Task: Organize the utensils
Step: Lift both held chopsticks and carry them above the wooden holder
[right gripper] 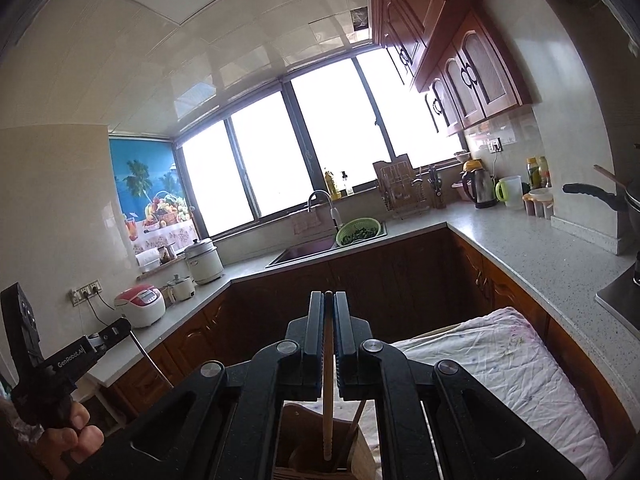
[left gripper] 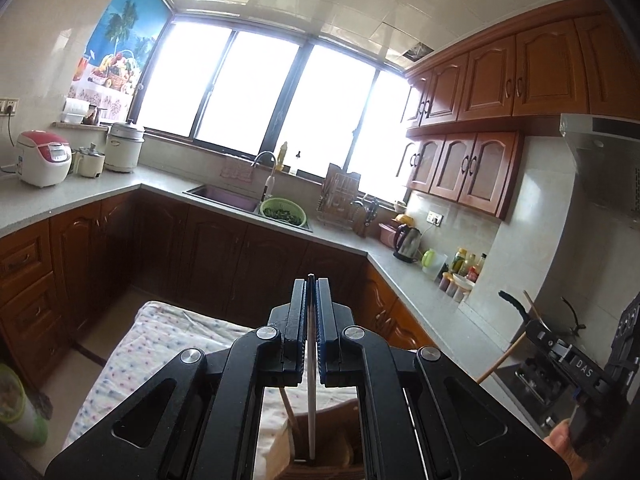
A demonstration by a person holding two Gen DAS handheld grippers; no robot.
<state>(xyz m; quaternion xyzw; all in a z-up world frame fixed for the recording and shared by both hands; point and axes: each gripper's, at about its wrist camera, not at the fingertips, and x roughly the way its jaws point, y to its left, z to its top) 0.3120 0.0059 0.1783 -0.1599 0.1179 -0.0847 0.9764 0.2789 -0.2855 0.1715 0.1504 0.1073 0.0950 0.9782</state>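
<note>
Utensils are both poised above the wooden holder (right gripper: 316,444), which stands on the cloth-covered surface (right gripper: 500,364). On the holder's left side, the left gripper (left gripper: 311,280) pinches a pale chopstick (left gripper: 311,400) upright, tip aimed down into a slot. On its right side, the right gripper (right gripper: 329,294) clamps a wooden chopstick (right gripper: 327,408) the same way, likely so each drops straight in beside the stick (right gripper: 352,428) already leaning there.

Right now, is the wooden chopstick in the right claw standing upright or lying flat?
Upright: the wooden chopstick runs vertically between the right claw's closed fingers, its lower tip inside the wooden holder.
</note>
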